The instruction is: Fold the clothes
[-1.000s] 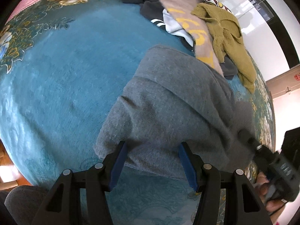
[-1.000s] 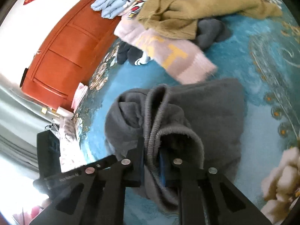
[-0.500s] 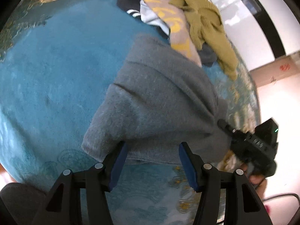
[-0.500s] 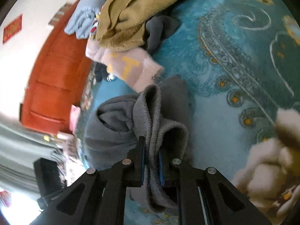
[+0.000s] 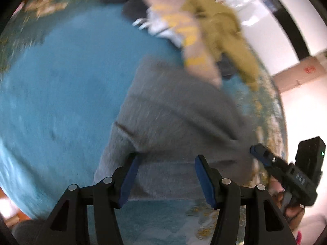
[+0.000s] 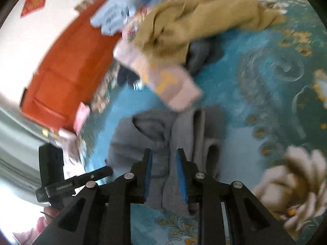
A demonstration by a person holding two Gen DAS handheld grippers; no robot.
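The right gripper (image 6: 164,164) is opening, letting go of the folded edge of the grey sweatshirt (image 6: 184,130) lying between its jaws on the blue bedspread (image 6: 255,94). The left gripper (image 5: 165,170) hangs apart just above the sweatshirt's hem, gripping nothing, likely ready to smooth it.
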